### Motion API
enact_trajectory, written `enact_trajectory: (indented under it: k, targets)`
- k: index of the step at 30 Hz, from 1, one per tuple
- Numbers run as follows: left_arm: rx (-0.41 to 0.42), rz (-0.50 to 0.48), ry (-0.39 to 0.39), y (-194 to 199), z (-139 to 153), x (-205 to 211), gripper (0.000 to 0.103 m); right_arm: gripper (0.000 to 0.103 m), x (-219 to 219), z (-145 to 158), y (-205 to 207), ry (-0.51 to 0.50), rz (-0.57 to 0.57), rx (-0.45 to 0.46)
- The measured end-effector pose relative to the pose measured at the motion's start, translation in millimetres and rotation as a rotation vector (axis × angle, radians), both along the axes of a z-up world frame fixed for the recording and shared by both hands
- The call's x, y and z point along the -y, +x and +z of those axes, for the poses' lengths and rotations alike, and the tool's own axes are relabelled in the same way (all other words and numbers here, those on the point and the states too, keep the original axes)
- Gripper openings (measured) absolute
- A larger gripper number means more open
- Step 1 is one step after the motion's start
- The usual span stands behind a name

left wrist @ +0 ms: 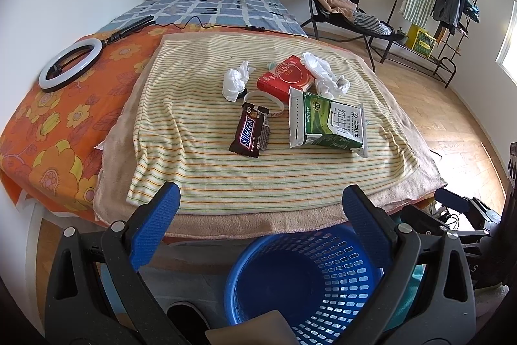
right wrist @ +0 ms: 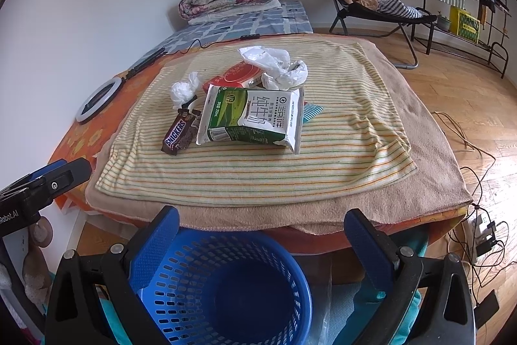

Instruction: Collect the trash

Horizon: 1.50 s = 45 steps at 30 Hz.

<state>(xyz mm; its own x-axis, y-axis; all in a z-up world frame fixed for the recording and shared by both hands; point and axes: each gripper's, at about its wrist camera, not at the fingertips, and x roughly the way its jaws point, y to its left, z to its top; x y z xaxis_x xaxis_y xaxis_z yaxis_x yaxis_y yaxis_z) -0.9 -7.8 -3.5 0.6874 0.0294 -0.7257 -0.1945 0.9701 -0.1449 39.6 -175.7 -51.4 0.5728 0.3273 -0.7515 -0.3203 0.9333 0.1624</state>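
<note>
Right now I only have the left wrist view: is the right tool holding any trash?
Observer: No. The right tool is open with nothing between its fingers; the blue basket shows just below it.
Operator: Is anything tucked behind the milk carton?
Observer: Yes, a teal-patterned wrapper pokes out at the right edge of the milk carton.
Operator: And what is on the floor to the right of the table?
Observer: Loose cables run down to a power strip.
</note>
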Motion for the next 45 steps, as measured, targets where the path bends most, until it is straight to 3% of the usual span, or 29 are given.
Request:
enact_trajectory:
  k: [32, 45]
  targets:
    - [-0.003, -0.003, -0.003, 0, 1, -2, 0.102, 0.102, -6, -5, 0, 0.021, 0.027, -0.037]
    - [-0.014, 0.01, -0.015, -2, -6, -10, 0.102, 0.102, -6, -10, 3, -0.035, 0.03, -0.021]
